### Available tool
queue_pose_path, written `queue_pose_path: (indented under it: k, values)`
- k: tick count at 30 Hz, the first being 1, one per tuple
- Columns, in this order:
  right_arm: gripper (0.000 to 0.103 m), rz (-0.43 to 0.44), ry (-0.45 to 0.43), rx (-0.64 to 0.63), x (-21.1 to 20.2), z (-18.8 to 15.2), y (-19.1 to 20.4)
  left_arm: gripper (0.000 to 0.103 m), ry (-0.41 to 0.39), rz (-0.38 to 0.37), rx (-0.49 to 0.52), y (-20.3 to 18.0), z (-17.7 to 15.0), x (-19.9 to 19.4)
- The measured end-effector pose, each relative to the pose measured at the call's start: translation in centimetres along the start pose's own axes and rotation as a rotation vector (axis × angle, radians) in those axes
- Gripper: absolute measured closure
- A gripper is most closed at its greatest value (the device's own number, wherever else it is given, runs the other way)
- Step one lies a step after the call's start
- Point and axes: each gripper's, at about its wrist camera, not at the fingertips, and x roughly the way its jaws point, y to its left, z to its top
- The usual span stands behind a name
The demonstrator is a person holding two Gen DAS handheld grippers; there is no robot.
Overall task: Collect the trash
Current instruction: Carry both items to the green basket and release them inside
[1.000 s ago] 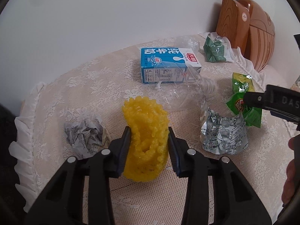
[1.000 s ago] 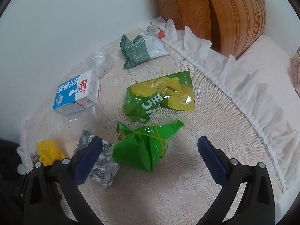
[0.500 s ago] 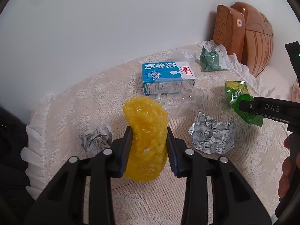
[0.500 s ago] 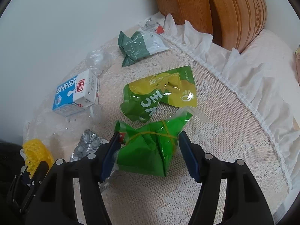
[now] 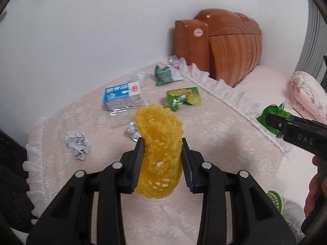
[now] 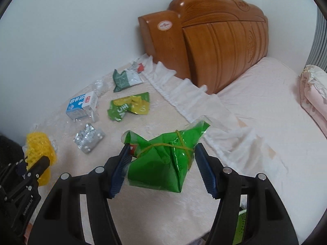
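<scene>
My left gripper (image 5: pixel 162 161) is shut on a yellow foam fruit net (image 5: pixel 160 143), held above the lace-covered table (image 5: pixel 214 134). My right gripper (image 6: pixel 163 163) is shut on a bright green plastic bag (image 6: pixel 163 161) tied with a rubber band, also lifted off the table; the same bag (image 5: pixel 271 118) shows at the right edge of the left wrist view. On the table lie a blue milk carton (image 5: pixel 121 98), a crumpled clear bottle (image 6: pixel 96 116), a silver foil wrapper (image 6: pixel 89 137), a green-yellow snack bag (image 6: pixel 128 107), a dark green packet (image 6: pixel 124 79) and a crumpled paper ball (image 5: pixel 77 145).
A wooden headboard (image 6: pixel 214 40) rises behind a bed with a pink sheet (image 6: pixel 276 106) to the right of the table. A green mesh basket (image 5: pixel 274 199) sits low at the right. A person's hand (image 5: pixel 312 187) holds the right gripper's handle. The white wall stands behind the table.
The right gripper closed on the green bag and lifted it. Both grippers have pulled up and back from the table, the left still carrying the yellow net.
</scene>
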Motion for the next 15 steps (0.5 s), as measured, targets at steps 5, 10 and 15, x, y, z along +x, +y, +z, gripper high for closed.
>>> queue_pose_path:
  k: [5,10,15]
  values:
    - [0.039,-0.086,0.030,0.062,-3.3,-4.9,-7.3,0.068,0.024,-0.132,0.103,-8.1,-1.9,-1.8]
    - [0.039,-0.147,0.049,0.137,-5.3,-8.6,-13.4,0.068,0.048,-0.240,0.212,-16.1,-3.9,-3.3]
    - [0.039,-0.178,0.043,0.169,-7.0,-10.8,-17.6,0.068,0.068,-0.307,0.293,-21.9,-5.7,-4.5]
